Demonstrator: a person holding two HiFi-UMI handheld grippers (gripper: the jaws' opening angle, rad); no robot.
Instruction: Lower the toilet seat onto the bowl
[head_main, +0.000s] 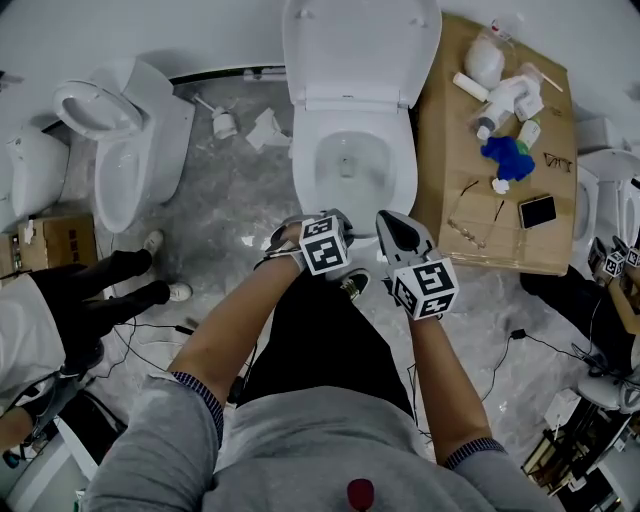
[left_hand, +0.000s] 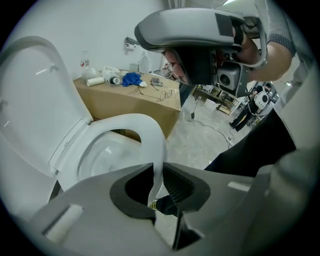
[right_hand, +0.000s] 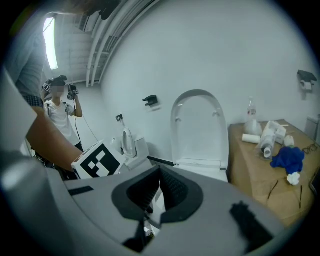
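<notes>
On your left gripper (left_hand: 158, 166) the fingers clamp the seat (left_hand: 145, 127) rim; the right gripper (right_hand: 159, 172) fingers are together, empty. If that thin pinch slips, the seat slams onto the bowl (left_hand: 102, 155).

left hand-held gripper (left_hand: 159, 175): jaws clamped | right hand-held gripper (right_hand: 159, 186): jaws together
</notes>
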